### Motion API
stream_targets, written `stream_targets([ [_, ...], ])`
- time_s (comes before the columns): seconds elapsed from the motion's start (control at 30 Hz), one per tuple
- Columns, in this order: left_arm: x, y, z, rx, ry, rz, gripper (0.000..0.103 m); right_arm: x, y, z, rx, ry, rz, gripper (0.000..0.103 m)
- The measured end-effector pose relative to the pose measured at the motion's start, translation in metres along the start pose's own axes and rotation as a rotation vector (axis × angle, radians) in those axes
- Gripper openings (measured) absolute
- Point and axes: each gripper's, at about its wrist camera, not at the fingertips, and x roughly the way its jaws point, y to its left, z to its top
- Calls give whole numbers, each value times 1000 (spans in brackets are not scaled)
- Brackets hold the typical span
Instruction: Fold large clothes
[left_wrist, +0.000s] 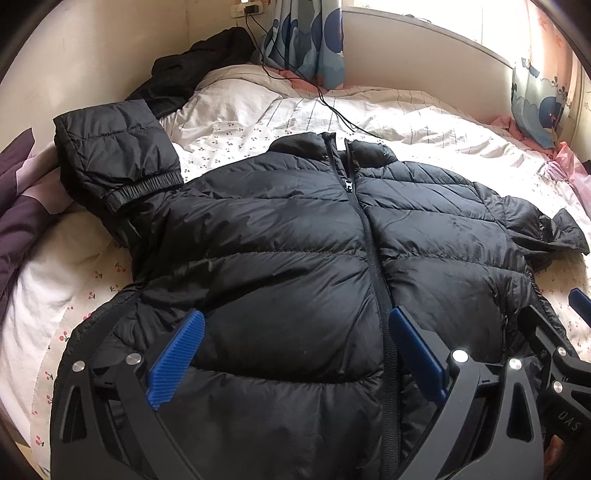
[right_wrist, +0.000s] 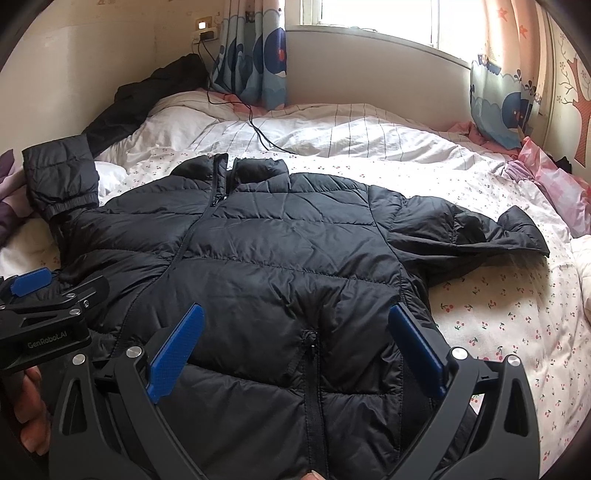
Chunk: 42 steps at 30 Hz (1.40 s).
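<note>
A black puffer jacket lies front up and zipped on the bed, collar toward the far wall; it also shows in the right wrist view. Its left sleeve is bent upward at the left, and its right sleeve spreads out to the right. My left gripper is open above the jacket's lower left half. My right gripper is open above the lower right half, near a pocket zip. Each gripper shows at the edge of the other's view.
The bed has a white cherry-print sheet and a striped duvet behind. Another dark garment lies at the far left corner. A black charger cable runs across the duvet. Curtains hang at the wall.
</note>
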Motion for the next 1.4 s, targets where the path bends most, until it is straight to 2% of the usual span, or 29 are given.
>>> stream_targets([
  [1.03,-2,-6,-1,31,-8,49,96,0,-1,-1,7,6,18,97],
  [1.4,-7,-12,0,90,-52,123,96,4,-3,-1,16,17,49,97],
])
